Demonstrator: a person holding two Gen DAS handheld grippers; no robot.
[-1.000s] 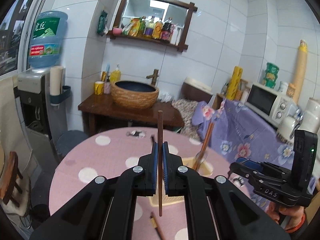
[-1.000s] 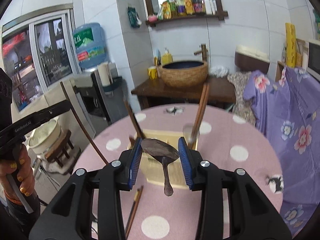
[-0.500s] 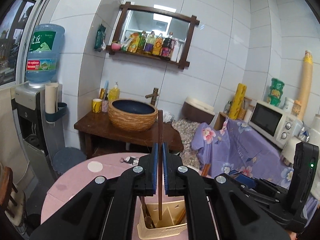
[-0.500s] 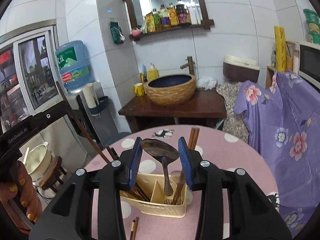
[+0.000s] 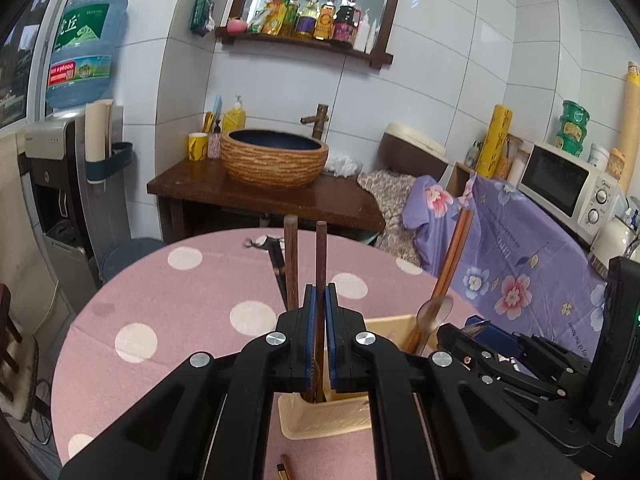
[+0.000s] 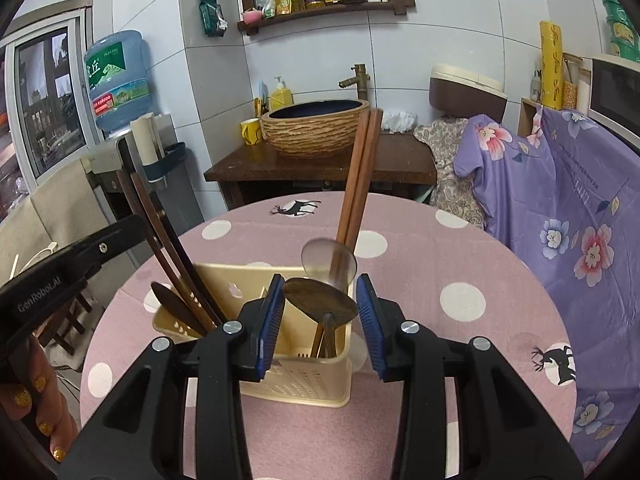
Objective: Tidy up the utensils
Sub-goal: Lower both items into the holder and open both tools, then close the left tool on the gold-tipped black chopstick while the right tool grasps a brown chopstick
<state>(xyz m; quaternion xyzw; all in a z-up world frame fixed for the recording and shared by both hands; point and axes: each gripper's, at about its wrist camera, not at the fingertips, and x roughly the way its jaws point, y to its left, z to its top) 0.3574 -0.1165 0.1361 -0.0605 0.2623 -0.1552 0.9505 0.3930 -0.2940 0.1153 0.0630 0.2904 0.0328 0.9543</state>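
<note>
- Both tools have come down toward the yellow holder (image 6: 256,336) since the earlier pictures, and the holder now looks much closer.
- Left tool (image 5: 319,304) is closed tight on one dark chopstick (image 5: 321,256).
- That chopstick stands almost straight up, and its low end dips into the left end of the holder, beside another dark chopstick (image 5: 291,260) already in there.
- Right tool (image 6: 320,308) grips the bowl of a wooden spoon (image 6: 320,300), with its jaws partly spread around it.
- That spoon's handle hangs down into the right end of the holder, next to a shiny metal spoon (image 6: 329,262) and two reddish chopsticks (image 6: 358,184).
- Holder stands on the pink spotted bench (image 6: 460,260), right under both tools.
- I think the next move is to let go, so each long thing drops straight down into the holder.
- Two more chopsticks (image 5: 285,470) lie flat on the bench in front of the holder, closest to the left tool.
</note>
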